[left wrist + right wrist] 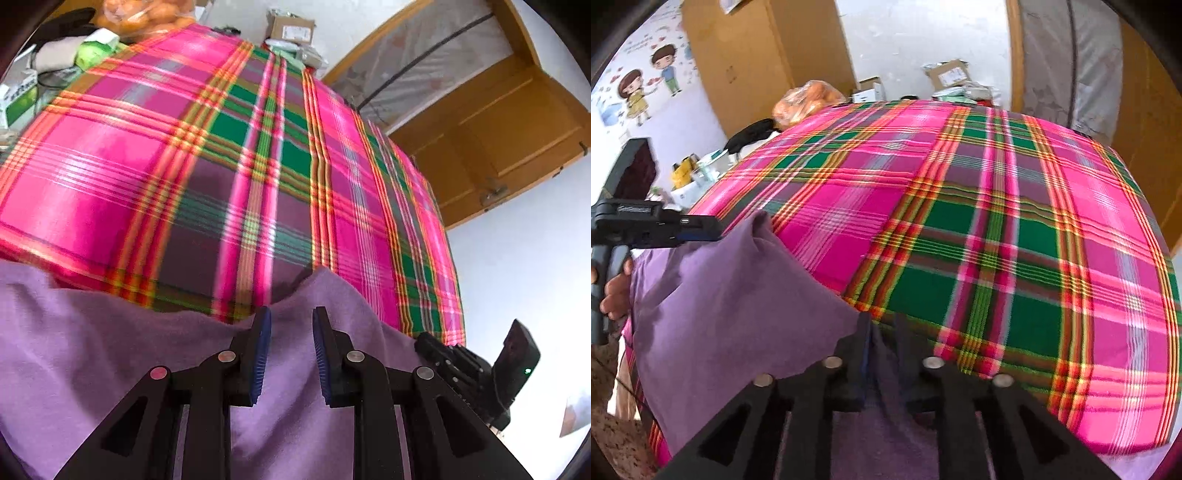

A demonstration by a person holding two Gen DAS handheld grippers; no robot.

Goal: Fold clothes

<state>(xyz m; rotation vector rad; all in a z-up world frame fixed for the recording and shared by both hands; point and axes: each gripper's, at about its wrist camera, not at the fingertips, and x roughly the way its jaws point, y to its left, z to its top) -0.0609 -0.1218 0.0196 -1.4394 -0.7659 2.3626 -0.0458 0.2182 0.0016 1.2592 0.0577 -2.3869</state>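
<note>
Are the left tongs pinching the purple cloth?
No, the left tongs are open, with the purple cloth lying loose under the gap between them.

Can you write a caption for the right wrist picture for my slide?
Right gripper pinching the purple cloth's edge over a plaid tablecloth.

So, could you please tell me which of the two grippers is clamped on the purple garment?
The right gripper: its jaws pinch the purple cloth garment, whereas the left gripper is open.
</note>
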